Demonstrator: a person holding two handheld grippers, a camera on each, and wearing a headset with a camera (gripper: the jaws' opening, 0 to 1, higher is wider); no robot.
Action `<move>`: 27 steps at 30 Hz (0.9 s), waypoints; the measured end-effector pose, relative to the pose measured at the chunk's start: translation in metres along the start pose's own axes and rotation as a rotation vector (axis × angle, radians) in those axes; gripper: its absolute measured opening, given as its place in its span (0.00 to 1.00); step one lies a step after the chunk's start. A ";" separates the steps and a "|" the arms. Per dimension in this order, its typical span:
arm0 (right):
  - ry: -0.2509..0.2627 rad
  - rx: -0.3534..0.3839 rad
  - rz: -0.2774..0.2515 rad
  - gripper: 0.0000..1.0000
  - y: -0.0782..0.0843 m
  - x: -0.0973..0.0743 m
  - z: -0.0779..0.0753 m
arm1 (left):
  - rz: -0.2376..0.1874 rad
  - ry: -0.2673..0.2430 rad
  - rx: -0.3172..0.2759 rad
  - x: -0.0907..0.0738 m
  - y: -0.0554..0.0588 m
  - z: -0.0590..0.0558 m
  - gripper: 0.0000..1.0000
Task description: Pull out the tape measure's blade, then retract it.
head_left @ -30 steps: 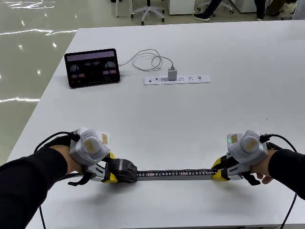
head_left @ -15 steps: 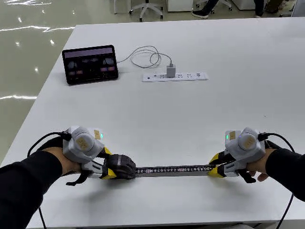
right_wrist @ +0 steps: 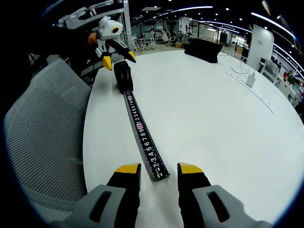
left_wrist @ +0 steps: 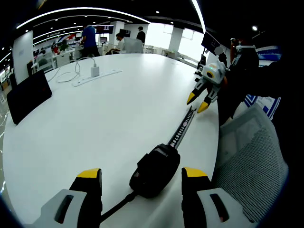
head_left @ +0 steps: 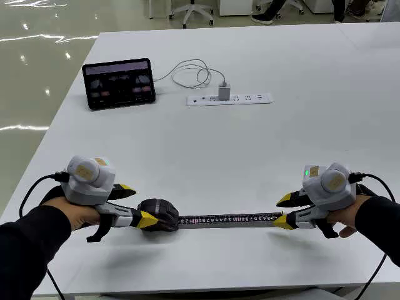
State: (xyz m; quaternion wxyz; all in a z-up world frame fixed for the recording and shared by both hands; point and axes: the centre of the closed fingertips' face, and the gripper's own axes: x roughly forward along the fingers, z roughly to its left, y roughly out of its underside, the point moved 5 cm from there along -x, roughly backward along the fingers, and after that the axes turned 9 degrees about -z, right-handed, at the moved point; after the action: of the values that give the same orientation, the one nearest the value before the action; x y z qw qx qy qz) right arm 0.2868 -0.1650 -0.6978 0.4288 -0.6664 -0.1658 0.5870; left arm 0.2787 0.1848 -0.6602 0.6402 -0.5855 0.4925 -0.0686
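Note:
A black tape measure case (head_left: 159,214) lies on the white table (head_left: 250,156) near its front edge. Its blade (head_left: 228,219) is pulled out flat to the right. My left gripper (head_left: 139,204) is open, its yellow tips on either side of the case's left end with gaps. In the left gripper view the case (left_wrist: 156,168) sits between the spread fingertips (left_wrist: 89,173), and the blade (left_wrist: 183,127) runs away toward the other gripper. My right gripper (head_left: 280,211) is open too. In the right gripper view the blade's end (right_wrist: 160,175) rests on the table between the tips of my right gripper (right_wrist: 159,168), untouched.
A dark tablet (head_left: 119,84) stands at the back left. A white power strip (head_left: 229,99) with a charger and coiled cable (head_left: 194,75) lies behind the middle. The table's front edge runs just below the tape. A grey mesh chair (right_wrist: 42,128) stands beside it.
Both grippers have opened: the left let go of the case and drew back to the left, the right let go of the blade's end. The blade stays pulled out on the table.

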 end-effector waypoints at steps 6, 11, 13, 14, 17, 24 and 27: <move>0.050 0.065 -0.049 0.36 0.002 -0.008 0.001 | -0.103 -0.087 -0.066 -0.008 0.003 0.000 0.98; 0.082 0.075 -0.065 0.40 0.010 -0.017 0.009 | -0.089 -0.165 -0.070 -0.020 0.013 0.004 1.00; 0.098 0.077 -0.069 0.41 0.012 -0.020 0.010 | -0.092 -0.203 -0.056 -0.026 0.013 0.008 1.00; 0.122 0.079 -0.078 0.42 0.014 -0.022 0.010 | -0.103 -0.220 -0.039 -0.029 0.013 0.010 1.00; 0.163 0.083 -0.102 0.43 0.016 -0.027 0.009 | -0.116 -0.215 -0.055 -0.034 0.014 0.009 1.00; 0.228 0.099 -0.118 0.49 0.019 -0.037 0.011 | -0.147 -0.224 -0.068 -0.042 0.015 0.002 1.00; 0.243 0.092 -0.108 0.50 0.018 -0.041 0.013 | -0.124 -0.243 -0.044 -0.043 0.019 0.001 1.00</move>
State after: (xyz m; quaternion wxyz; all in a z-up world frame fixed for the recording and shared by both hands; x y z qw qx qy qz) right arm 0.2593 -0.2001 -0.6849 0.5069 -0.7022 -0.1213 0.4851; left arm 0.2485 0.2202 -0.6527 0.6766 -0.6327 0.3758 -0.0258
